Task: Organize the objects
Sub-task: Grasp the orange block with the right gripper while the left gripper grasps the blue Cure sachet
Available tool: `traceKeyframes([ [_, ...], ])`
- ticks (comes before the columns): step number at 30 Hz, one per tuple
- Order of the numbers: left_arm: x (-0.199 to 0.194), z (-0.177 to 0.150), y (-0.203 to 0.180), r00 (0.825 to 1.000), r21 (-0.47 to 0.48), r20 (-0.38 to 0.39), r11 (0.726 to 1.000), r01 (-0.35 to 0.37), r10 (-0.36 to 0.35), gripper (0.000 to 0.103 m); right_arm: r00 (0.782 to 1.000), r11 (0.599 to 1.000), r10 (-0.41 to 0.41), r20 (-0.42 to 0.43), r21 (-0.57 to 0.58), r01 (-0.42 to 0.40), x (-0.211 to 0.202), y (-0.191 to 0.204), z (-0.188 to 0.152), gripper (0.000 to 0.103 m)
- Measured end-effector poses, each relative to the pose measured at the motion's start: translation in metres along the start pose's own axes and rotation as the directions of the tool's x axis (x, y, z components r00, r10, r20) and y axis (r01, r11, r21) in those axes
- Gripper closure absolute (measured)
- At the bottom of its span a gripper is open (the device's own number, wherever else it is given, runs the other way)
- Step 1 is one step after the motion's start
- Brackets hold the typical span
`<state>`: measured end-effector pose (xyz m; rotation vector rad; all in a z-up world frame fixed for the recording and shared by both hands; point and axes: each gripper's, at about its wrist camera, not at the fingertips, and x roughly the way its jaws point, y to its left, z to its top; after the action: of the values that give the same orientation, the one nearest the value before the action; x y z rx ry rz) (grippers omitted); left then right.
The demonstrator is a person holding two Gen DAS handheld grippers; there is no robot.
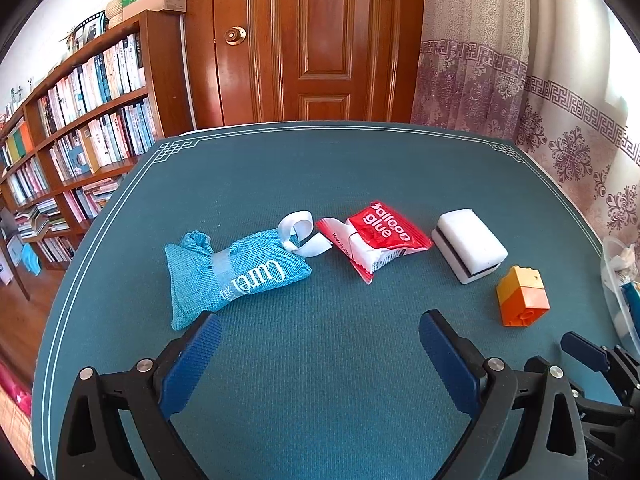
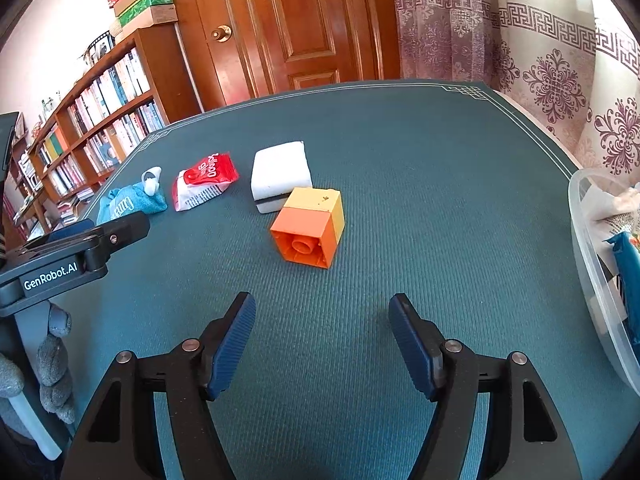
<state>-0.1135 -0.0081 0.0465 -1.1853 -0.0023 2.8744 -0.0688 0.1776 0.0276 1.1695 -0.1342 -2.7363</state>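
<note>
Four objects lie in a row on the teal mat (image 1: pixel 320 184). From the left wrist view: a blue cloth pouch (image 1: pixel 228 276) with a white ribbon, a red and white balloon glue packet (image 1: pixel 372 240), a white block with a black stripe (image 1: pixel 468 244), and an orange and yellow toy brick (image 1: pixel 522 298) on its side. My left gripper (image 1: pixel 320 326) stands open and empty, its left finger close to the pouch. My right gripper (image 2: pixel 322 308) is open and empty, just short of the toy brick (image 2: pixel 310 226). The white block (image 2: pixel 280 176), packet (image 2: pixel 204 182) and pouch (image 2: pixel 132 202) lie beyond to the left.
A clear plastic bin (image 2: pixel 592 240) with items inside stands at the mat's right edge (image 1: pixel 616 280). The left gripper's body (image 2: pixel 64 256) and a gloved hand (image 2: pixel 52 360) are at the right view's left side. A bookshelf (image 1: pixel 80 136), a wooden door and curtains stand behind the table.
</note>
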Motion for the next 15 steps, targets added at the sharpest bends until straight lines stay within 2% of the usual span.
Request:
traceKeyframes([
  [8,0.006,0.007,0.024,1.000,-0.025,-0.004,1.000,-0.019,0.019,0.002,1.000,1.000,0.009,-0.002,0.006,-0.009,0.007,0.002,0.007,0.032],
  [15,0.017,0.023,0.041,0.998,-0.004,0.023,0.998,-0.055,0.055,0.001,1.000,1.000,0.010,0.009,-0.011,-0.010,0.014,0.009,0.018,0.032],
])
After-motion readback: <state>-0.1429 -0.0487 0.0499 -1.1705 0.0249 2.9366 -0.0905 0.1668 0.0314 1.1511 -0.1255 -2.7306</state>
